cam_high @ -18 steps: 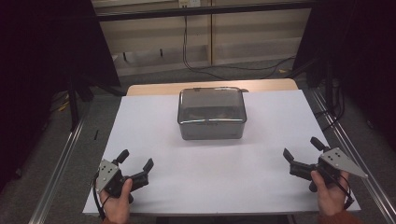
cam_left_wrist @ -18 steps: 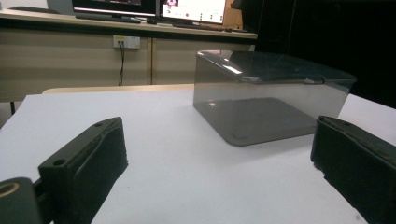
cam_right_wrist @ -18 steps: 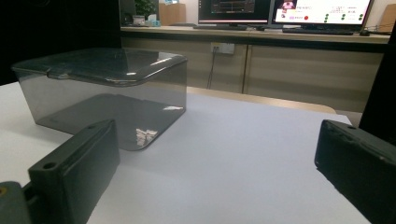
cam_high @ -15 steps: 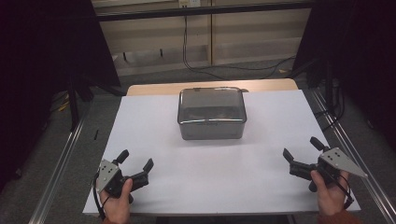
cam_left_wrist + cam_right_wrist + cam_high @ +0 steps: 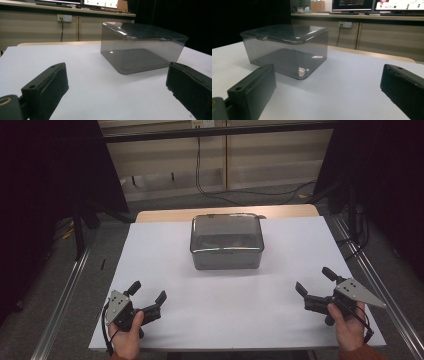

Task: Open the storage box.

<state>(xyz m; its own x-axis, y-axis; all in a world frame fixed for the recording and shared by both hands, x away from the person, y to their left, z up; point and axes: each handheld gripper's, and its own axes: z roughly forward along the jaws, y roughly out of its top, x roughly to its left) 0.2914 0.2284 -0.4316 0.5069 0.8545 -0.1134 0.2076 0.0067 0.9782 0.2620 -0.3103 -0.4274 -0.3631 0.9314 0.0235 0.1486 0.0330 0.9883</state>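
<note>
At the near edge of the white counter, the left hand-held gripper and the right hand-held gripper rest low, each with jaws spread wide and nothing between them. Both point toward the grey box, which sits lidded at the counter's middle, well apart from either. Beyond it, cables trail down a cabinet.
</note>
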